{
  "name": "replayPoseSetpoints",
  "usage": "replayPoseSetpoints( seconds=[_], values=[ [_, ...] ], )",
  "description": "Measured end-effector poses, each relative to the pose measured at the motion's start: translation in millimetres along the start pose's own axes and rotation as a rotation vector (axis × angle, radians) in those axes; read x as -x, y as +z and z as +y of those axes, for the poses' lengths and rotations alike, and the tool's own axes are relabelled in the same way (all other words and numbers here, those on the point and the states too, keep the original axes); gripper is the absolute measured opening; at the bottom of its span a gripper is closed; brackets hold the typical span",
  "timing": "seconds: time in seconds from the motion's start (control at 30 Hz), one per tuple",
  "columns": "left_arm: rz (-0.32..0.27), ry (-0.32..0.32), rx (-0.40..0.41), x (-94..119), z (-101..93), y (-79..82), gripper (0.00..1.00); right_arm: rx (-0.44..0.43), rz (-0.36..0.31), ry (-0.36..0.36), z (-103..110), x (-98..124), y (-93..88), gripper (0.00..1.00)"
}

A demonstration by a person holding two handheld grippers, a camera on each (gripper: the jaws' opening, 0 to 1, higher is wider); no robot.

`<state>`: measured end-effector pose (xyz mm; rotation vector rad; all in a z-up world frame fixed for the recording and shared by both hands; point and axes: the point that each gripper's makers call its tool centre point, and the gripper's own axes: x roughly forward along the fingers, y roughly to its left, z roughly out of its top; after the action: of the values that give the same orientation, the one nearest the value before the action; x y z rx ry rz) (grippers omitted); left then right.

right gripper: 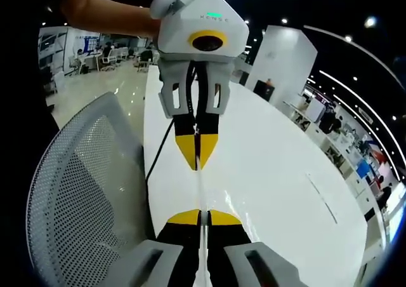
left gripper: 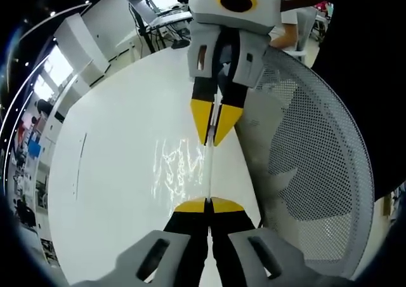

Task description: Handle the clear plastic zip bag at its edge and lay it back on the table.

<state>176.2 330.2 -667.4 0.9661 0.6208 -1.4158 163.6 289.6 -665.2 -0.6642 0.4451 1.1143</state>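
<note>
White, glossy tabletop (left gripper: 114, 173), long with a rounded end, reflecting ceiling lights. Thin dark line (left gripper: 80, 166) across the surface toward one side, seen also in the right gripper view (right gripper: 322, 198). Black cable (right gripper: 157, 157) trailing over the near edge beside a grey mesh chair back (right gripper: 76, 198). Crinkled glints of clear plastic (left gripper: 177, 166) over the white surface, whether touching it unclear

White glossy bench (left gripper: 114, 173) mid-frame, grey mesh chair (left gripper: 317, 160) at right edge; open office behind, desks (right gripper: 114, 57) upper left, white pillar (right gripper: 282, 55), dark ceiling with spot lights (right gripper: 371, 21).
</note>
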Motion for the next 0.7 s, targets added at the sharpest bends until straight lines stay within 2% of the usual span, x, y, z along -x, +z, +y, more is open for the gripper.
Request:
replayPoseSetpoints(
  seconds=[0.7],
  values=[
    [0.006,-0.007,0.008,0.1,1.0,-3.1,0.00,-0.015,0.000,-0.006,0.0,0.9,-4.2,0.00]
  ],
)
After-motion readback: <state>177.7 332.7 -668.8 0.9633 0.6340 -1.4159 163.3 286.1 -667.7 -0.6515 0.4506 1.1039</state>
